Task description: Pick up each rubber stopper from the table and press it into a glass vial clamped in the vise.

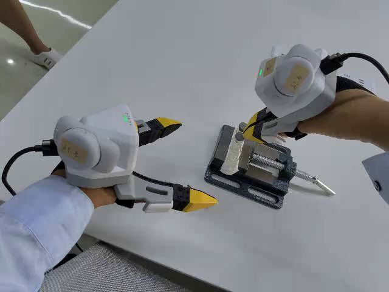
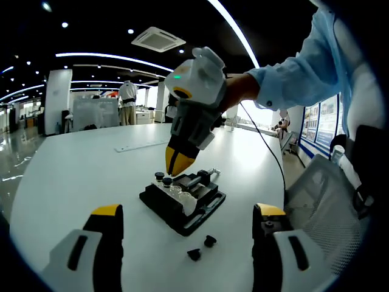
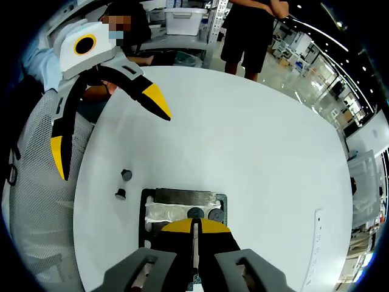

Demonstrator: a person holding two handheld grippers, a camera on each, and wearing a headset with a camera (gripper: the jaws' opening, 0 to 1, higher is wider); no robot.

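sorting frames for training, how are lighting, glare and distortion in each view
Head view: even soft light, faint shadows on the white table, vise sharp. Left gripper view: fisheye bows the ceiling light strips into arcs, window glare near the right gripper, loose stoppers small but crisp. Right gripper view: table edge bulges round, no motion blur.

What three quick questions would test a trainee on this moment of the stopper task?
1. True or false: the left gripper is shut.
2. How many loose stoppers lie on the table?
3. The right gripper hangs over: A) the vise; B) the loose stoppers; C) the table edge.
Key: 1 false, its jaws are spread wide; 2 two; 3 A.
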